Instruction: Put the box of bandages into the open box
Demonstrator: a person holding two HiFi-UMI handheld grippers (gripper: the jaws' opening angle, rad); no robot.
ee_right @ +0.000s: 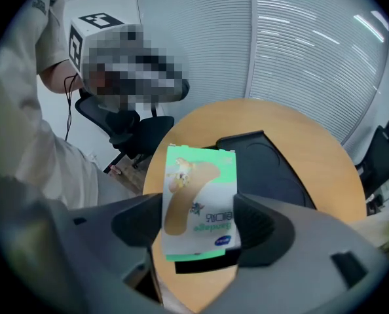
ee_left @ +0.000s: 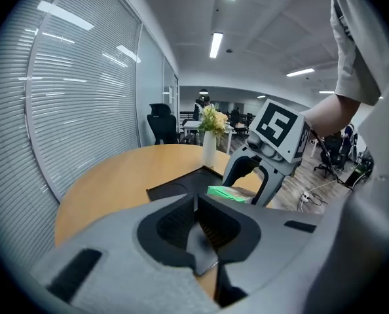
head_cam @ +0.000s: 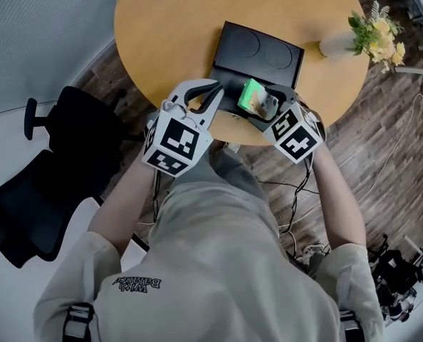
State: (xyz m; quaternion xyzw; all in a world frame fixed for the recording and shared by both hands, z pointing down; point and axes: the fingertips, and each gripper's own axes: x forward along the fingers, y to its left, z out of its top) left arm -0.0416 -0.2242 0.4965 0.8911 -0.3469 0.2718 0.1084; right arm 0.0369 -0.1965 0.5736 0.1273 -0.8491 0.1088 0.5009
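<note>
Bandage box sits clamped in the right tool — at the near edge of the open box ahead — while the left tool hangs closed, empty.

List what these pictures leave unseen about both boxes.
- Near edge of the open box: head view, covered by the right claw and the box of bandages.
- Fine print on the box of bandages: right gripper view, too small.
- Lower part of the box of bandages: left gripper view, behind the left claw.
</note>
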